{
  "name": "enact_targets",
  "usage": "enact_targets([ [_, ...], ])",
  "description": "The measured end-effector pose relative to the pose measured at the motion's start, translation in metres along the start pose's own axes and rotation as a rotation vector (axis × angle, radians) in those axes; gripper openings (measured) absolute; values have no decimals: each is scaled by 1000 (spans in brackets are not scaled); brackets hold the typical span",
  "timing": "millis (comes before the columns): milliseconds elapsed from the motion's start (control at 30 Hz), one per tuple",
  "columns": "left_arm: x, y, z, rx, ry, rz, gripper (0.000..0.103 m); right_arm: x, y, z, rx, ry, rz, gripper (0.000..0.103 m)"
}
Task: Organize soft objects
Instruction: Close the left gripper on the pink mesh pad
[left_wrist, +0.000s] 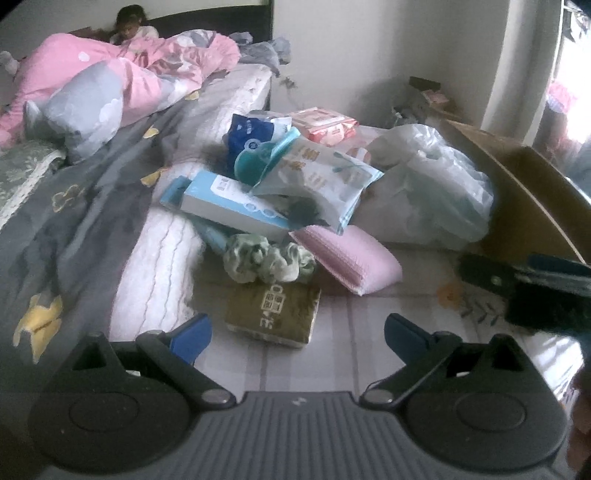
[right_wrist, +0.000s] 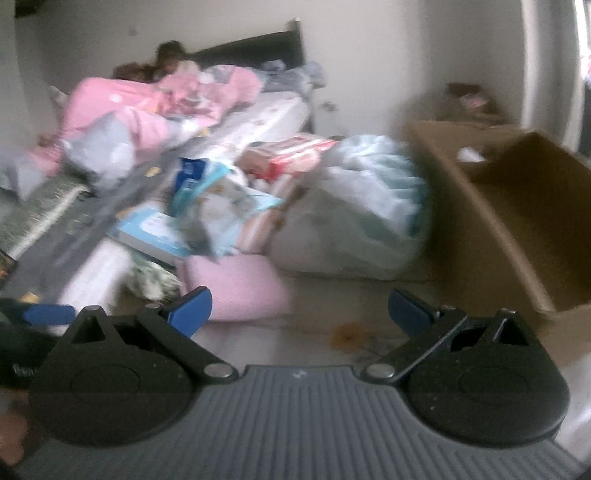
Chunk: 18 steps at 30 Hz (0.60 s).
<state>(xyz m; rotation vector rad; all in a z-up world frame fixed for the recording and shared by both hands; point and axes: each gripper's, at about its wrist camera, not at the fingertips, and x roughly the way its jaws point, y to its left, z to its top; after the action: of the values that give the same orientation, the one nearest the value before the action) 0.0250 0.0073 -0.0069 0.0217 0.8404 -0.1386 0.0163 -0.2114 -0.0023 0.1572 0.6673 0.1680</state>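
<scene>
The brown tissue pack (left_wrist: 272, 316) lies on the bed, nearest of the pile, at 12 o'clock from the left gripper (left_wrist: 297, 334), whose fingers are spread and empty. The right gripper (right_wrist: 300, 312) is likewise open. Judged: approach step; next, close on the pack and carry it to the cardboard box (right_wrist: 517, 206) at 2 o'clock.

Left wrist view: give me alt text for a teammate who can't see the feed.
The open left gripper hovers empty over a brown tissue pack at the near edge of a pile of soft goods on a bed. Behind it lie a green scrunchie, a pink pad and a white plastic bag, with a cardboard box at right.
</scene>
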Motion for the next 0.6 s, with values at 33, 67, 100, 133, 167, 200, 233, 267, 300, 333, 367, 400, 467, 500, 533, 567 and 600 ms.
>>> enact_targets([
  [33,2,-1,2,10,-3,-2,98,6,-1,3,16,10,32,102],
  [67,3,-1,4,26,-12,-5,95,11,-3,7,35,22,58,102],
  [100,4,-1,7,42,-20,-11,93,16,-5,9,54,32,82,102],
  [133,5,-2,11,63,-32,-19,91,21,-8,12,79,43,110,102],
  [167,6,-2,15,79,-41,-25,88,29,-10,14,95,55,129,102],
  [200,7,-2,19,95,-50,-33,87,35,-12,16,114,72,147,102],
  [233,9,-2,25,114,-58,-43,83,42,-13,16,128,89,156,101],
  [267,12,-2,31,129,-60,-49,78,47,-14,17,144,105,169,100],
  [300,15,-2,36,137,-60,-51,75,52,-16,16,164,121,184,98],
  [333,20,-2,41,155,-50,-49,69,56,-18,15,190,130,196,95],
  [367,25,-2,47,160,-49,-49,63,60,-20,14,211,143,206,88],
  [400,30,-1,53,160,-45,-56,61,64,-20,13,210,157,207,84],
  [467,43,0,66,173,-19,-83,59,70,-17,10,186,176,191,78],
  [500,48,2,70,168,-9,-96,59,73,-18,8,187,186,187,76],
  [533,54,4,76,155,5,-112,59,74,-19,6,199,195,196,71],
  [567,60,6,80,138,27,-130,59,75,-21,5,211,205,206,66],
  [600,67,7,84,119,56,-148,59,77,-22,3,214,215,209,64],
])
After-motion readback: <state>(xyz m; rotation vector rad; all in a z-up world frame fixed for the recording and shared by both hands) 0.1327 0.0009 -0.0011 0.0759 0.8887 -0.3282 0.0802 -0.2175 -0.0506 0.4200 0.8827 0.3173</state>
